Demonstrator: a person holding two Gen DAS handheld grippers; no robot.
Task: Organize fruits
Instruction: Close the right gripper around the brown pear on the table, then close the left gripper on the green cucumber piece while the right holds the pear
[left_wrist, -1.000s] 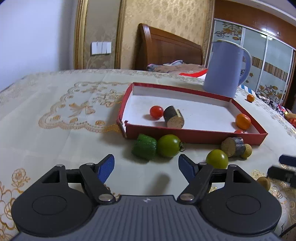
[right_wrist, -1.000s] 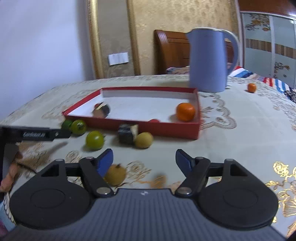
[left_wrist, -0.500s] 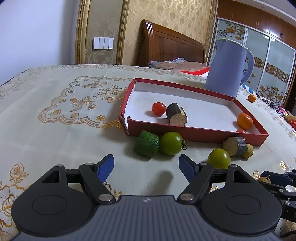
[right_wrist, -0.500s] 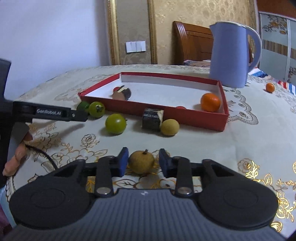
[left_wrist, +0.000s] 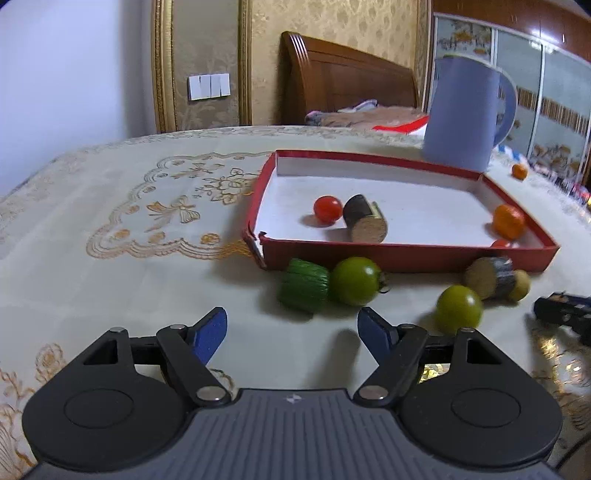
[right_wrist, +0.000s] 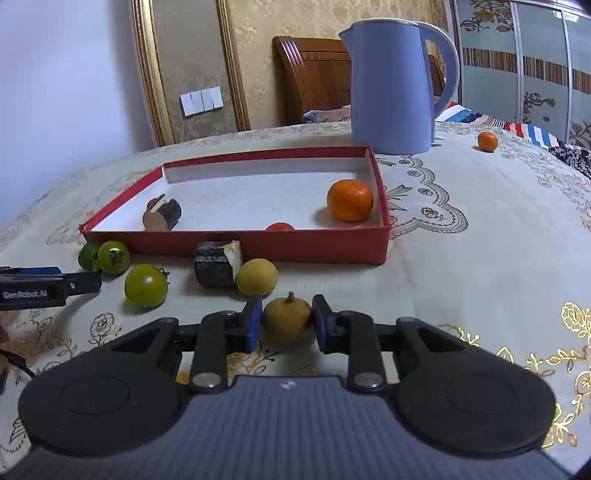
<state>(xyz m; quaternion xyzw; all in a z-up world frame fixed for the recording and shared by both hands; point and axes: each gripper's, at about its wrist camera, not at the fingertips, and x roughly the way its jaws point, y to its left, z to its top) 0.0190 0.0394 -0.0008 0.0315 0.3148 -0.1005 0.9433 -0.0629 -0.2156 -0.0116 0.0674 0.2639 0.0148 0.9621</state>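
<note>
The right gripper (right_wrist: 287, 322) clamps its fingers on a small round yellow-brown fruit (right_wrist: 287, 320); the left gripper (left_wrist: 291, 332) gapes wide, empty, above the cream embroidered bench (left_wrist: 147, 266).

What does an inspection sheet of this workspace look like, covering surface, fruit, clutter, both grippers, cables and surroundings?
Surface: embroidered tablecloth.
Job's things: red tray holds an orange, red tomato and log piece; two green tomatoes and a yellow fruit lie outside.
Clutter: blue kettle, stray orange.
Grippers: right gripper shut on brown fruit; left gripper open, empty.
Cables: dark cable at left edge.
Surroundings: headboard, wall switches, wardrobe.
</note>
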